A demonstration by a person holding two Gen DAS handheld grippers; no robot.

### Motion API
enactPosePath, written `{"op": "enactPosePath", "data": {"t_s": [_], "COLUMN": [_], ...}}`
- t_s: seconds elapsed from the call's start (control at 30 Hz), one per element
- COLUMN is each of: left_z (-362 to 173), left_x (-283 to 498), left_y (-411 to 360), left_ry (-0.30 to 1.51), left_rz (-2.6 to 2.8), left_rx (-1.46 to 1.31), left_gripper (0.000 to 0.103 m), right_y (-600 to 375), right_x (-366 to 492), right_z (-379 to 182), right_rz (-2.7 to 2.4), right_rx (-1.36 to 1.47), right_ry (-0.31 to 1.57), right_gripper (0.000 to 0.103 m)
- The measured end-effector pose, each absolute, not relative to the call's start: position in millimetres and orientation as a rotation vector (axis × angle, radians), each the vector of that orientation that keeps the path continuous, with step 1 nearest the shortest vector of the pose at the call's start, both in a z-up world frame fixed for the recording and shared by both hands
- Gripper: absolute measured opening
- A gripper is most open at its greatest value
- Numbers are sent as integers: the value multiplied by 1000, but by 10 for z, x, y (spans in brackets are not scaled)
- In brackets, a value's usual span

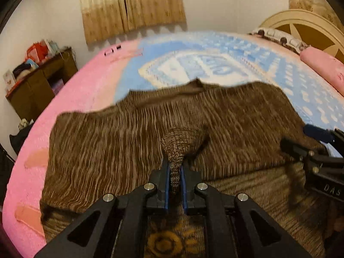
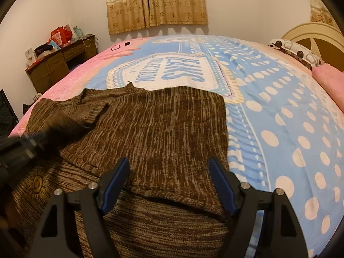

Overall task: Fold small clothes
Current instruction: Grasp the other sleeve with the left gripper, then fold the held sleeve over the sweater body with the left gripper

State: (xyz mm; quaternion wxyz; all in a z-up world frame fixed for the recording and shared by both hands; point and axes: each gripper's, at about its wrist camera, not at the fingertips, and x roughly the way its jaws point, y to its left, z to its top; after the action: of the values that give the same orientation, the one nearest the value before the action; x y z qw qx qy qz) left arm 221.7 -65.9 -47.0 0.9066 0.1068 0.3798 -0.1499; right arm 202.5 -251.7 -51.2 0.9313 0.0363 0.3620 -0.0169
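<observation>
A brown knit sweater [image 1: 133,133] lies spread on the bed, partly folded over itself; it also shows in the right wrist view [image 2: 163,129]. My left gripper [image 1: 175,172] is shut on a pinched fold of the sweater's knit [image 1: 175,148] and lifts it a little. It appears blurred at the left of the right wrist view [image 2: 25,144]. My right gripper [image 2: 168,169] is open and empty, its blue-padded fingers just above the sweater's near right part. It also shows at the right edge of the left wrist view [image 1: 301,142].
The bed has a pink and blue printed cover [image 2: 279,107]. Pillows [image 2: 296,51] and a cream headboard [image 2: 311,34] are at the far right. A brown desk [image 2: 58,64] with clutter stands by the left wall under curtains [image 2: 154,4].
</observation>
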Motion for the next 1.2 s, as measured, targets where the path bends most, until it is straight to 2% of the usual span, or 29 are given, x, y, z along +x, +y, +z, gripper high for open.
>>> {"op": "enactPosePath", "data": {"t_s": [0.13, 0.17, 0.23, 0.27, 0.3, 0.43, 0.53, 0.6, 0.63, 0.67, 0.73, 0.8, 0.83, 0.87, 0.97, 1.07, 1.2], "left_z": [-364, -323, -289, -261, -251, -299, -548, -652, -669, -666, -674, -693, -699, -702, -716, -723, -720], "left_x": [2065, 1978, 1809, 1678, 1621, 1418, 1555, 1609, 1583, 1575, 1577, 1594, 1601, 1609, 1609, 1572, 1545], "left_y": [-510, -414, -242, -78, -39, 332, 557, 593, 593, 580, 561, 508, 470, 433, 407, 500, 515], "left_ry": [790, 787, 781, 762, 743, 683, 781, 807, 779, 775, 778, 780, 782, 785, 787, 777, 782], "left_rz": [-293, -293, -289, -274, -262, -186, -122, -119, -121, -122, -125, -144, -146, -140, -131, -149, -147], "left_rx": [191, 163, 115, 84, 68, 43, -64, -105, -105, -97, -91, -75, -59, -39, -9, -44, -40], "left_gripper": [15, 21, 65, 74, 77, 77, 77, 77, 77, 77, 82, 88, 91, 91, 92, 92, 92], "right_y": [-2521, -2526, -2544, -2558, -2566, -2573, -2402, -2157, -2031, -1890, -1667, -1599, -1562, -1502, -1390, -1444, -1630], "right_x": [2021, 2014, 1993, 1980, 1972, 1881, 1976, 2137, 2211, 2289, 2464, 2504, 2455, 2429, 2403, 2403, 2439], "right_z": [-511, -505, -491, -480, -472, -295, -94, -57, -80, -135, -356, -539, -546, -565, -544, -576, -586], "right_rz": [-35, -39, -47, -44, -40, -21, 137, 178, 186, 197, 171, 175, 158, 154, 143, 56, 61], "right_rx": [74, 75, 80, 86, 91, 165, 301, 267, 235, 197, 144, 179, 155, 102, -11, -94, -5], "right_ry": [740, 735, 722, 714, 710, 663, 662, 697, 713, 737, 847, 888, 837, 820, 820, 816, 836], "right_gripper": [79, 80, 79, 80, 80, 80, 80, 79, 75, 63, 50, 51, 47, 31, 12, 11, 11]}}
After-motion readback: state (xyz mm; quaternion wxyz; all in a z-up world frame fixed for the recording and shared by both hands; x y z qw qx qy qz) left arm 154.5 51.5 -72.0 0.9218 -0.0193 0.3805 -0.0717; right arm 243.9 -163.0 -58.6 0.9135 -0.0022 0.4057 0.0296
